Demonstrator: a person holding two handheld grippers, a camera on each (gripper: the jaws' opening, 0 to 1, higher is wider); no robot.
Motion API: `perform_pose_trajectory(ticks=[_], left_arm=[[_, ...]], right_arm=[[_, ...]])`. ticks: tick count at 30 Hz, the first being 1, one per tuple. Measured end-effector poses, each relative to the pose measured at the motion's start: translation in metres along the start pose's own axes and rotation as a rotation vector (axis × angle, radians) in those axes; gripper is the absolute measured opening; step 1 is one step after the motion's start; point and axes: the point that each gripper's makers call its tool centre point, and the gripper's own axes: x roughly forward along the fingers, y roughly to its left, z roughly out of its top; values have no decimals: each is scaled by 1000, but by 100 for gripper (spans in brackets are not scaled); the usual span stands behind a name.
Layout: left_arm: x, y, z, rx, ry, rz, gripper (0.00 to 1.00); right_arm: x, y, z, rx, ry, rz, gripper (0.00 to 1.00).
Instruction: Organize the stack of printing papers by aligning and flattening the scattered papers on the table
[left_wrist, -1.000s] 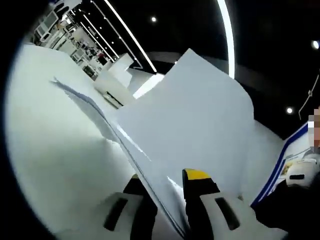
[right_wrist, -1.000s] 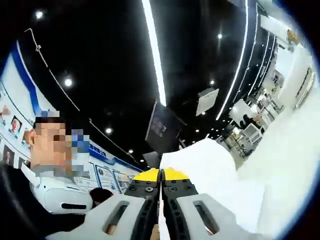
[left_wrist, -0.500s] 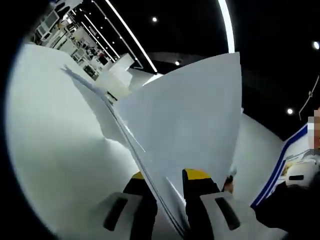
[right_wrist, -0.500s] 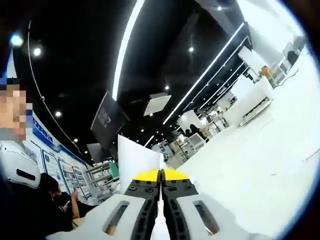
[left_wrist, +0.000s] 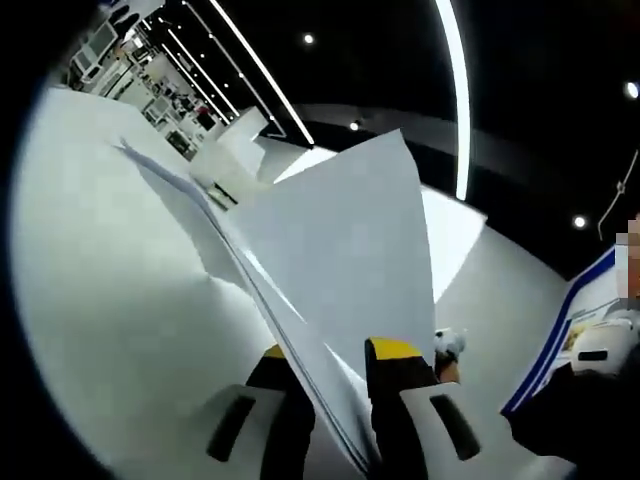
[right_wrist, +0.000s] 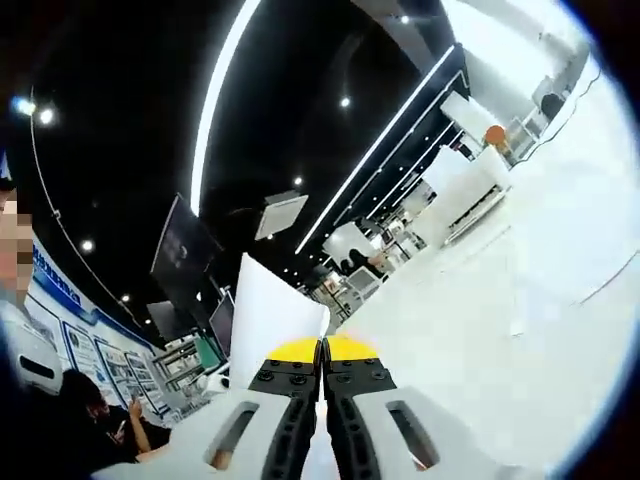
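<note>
A stack of white printing papers (left_wrist: 340, 250) stands up on edge from the white table (left_wrist: 100, 260). My left gripper (left_wrist: 338, 362) is shut on its lower edge, a yellow-tipped jaw on each side. The loose sheets fan out towards the far left. In the right gripper view, my right gripper (right_wrist: 322, 350) has its jaws pressed together on a thin white paper edge. A curled sheet of the papers (right_wrist: 268, 312) rises just left of them, above the table (right_wrist: 500, 330). A small white object (left_wrist: 448, 344), possibly the right gripper, peeks out behind the stack's right edge.
A person in dark clothes (left_wrist: 590, 400) is at the right of the left gripper view. More people (right_wrist: 90, 425) sit low at the left in the right gripper view. White furniture (left_wrist: 235, 150) stands far off past the table.
The sheet's top has narrowed to a point in the left gripper view as the paper turned. The right gripper view has swung from the person towards the table. Both grippers keep their hold.
</note>
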Motion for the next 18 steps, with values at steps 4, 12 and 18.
perform_pose_trajectory(ticks=[4, 12, 18], left_arm=[[0, 0, 0, -1, 0, 0, 23], [0, 0, 0, 1, -1, 1, 22], [0, 1, 1, 0, 0, -1, 23]], right_arm=[[-3, -14, -4, -53, 21, -79, 0], [-7, -29, 1, -53, 14, -120, 0], [-4, -24, -5, -66, 41, -104, 0]])
